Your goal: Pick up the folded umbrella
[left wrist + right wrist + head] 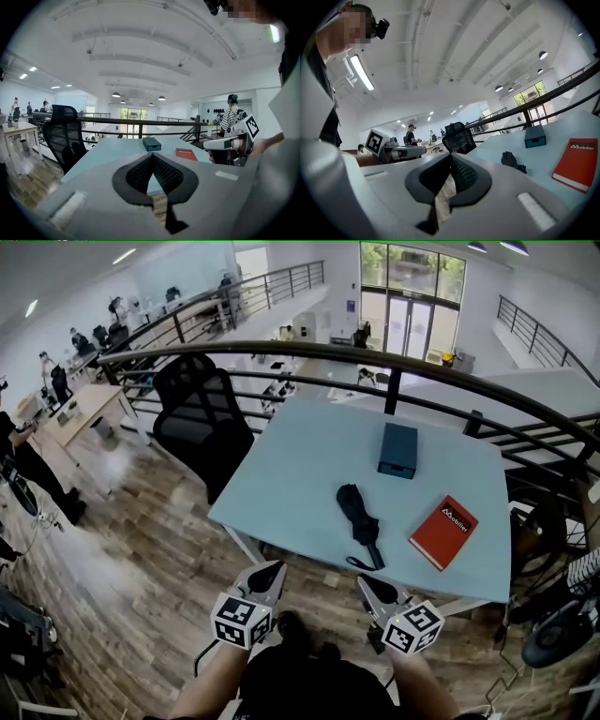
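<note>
The folded black umbrella (360, 518) lies on the light blue table (300, 474), its strap end toward the near edge. In the right gripper view the umbrella (513, 161) shows as a dark bundle right of the jaws. My left gripper (275, 568) and right gripper (367, 583) hang side by side over the wooden floor, short of the table's near edge, both pointing at it. Each pair of jaws is shut with nothing between them. In the left gripper view the left gripper (152, 155) hides the umbrella.
A teal box (398, 450) sits at the table's far side and a red book (443, 532) to the umbrella's right. A black office chair (200, 418) stands at the table's left. A dark curved railing (394, 367) runs behind it. People work at desks far left.
</note>
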Available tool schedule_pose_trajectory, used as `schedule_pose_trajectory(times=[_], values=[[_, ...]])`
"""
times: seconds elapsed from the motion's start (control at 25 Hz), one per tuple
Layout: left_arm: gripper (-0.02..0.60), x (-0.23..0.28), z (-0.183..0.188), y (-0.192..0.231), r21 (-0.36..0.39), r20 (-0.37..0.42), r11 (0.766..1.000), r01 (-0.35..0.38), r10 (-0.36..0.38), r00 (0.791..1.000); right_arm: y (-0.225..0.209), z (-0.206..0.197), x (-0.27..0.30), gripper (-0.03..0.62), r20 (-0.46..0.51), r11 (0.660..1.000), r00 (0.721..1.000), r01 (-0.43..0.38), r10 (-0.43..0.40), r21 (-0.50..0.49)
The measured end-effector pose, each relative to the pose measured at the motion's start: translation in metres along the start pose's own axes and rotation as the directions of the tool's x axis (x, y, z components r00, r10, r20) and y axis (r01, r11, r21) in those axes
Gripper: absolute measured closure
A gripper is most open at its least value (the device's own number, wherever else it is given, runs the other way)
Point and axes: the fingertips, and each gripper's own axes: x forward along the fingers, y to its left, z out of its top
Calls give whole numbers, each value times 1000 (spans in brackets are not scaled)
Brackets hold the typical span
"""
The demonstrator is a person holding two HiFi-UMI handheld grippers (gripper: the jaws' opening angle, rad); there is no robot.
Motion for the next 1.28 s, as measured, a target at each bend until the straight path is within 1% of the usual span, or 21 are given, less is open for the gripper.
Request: schedule_pose_trajectory(times=[0.16, 0.32, 0.48, 0.64, 0.84, 0.96, 1.12, 1.28], values=[[578, 23, 9, 8, -6, 20, 999, 33, -32, 999, -10, 1, 11, 594, -27, 1000, 999, 17, -18, -6], [577, 53, 10, 26, -33, 35, 997, 64, -63, 997, -27, 3, 31, 594, -49, 999, 998, 43, -45, -27], [578, 91, 13, 51, -51, 37, 991, 121, -119, 992, -53, 6, 55, 594, -71, 993, 991, 110, -112, -32], [578, 129, 26, 89, -44, 30, 984, 171, -169, 985, -78, 13, 99, 594, -91, 986, 982, 167, -168, -21], [578, 168, 43, 146, -32, 21, 979, 199, -198, 980, -85, 21, 175, 594, -106, 988, 982, 155, -156, -26], [578, 184, 51, 168, -31, 26, 974, 224, -223, 974, -87, 23, 206, 594, -122, 987, 979, 161, -162, -17], [578, 202, 53, 186, -19, 4, 967, 255, -255, 967, -98, 28, 224, 594, -123, 980, 973, 198, -196, 7], [578, 217, 50, 189, -41, -19, 961, 274, -275, 961, -113, 28, 226, 594, -122, 971, 966, 235, -228, 45]])
